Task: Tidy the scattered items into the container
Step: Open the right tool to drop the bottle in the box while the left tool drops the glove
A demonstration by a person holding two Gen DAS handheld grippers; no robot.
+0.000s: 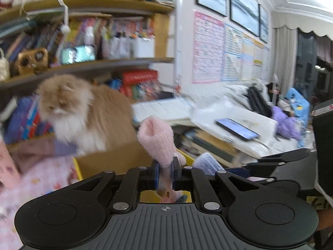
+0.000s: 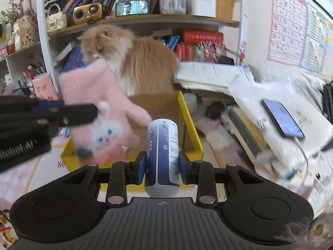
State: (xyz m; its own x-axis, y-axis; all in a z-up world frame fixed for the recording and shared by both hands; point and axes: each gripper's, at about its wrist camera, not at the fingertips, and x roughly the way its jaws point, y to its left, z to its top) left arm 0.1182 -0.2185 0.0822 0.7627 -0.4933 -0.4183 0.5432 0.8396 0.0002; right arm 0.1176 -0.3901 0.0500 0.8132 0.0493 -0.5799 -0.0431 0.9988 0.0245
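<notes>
- A fluffy ginger-and-white cat (image 2: 133, 62) sits at the far edge of the container, in front of crowded wooden bookshelves (image 1: 87, 62).
- The open cardboard box with yellow-taped rim (image 2: 187, 120), the container, sits below both grippers.
- The fuzzy pink mitten with a white bunny face (image 2: 100, 114) hangs above the box's left part, pinched tight in the fully closed left gripper (image 1: 165, 176).
- The blue-and-white cylindrical bottle (image 2: 163, 154) stands upright, clamped between the narrowly spaced pads of the right gripper (image 2: 162, 169), over the box's near rim.
- A dark phone (image 2: 283, 118) lies on white papers, right of the box.
</notes>
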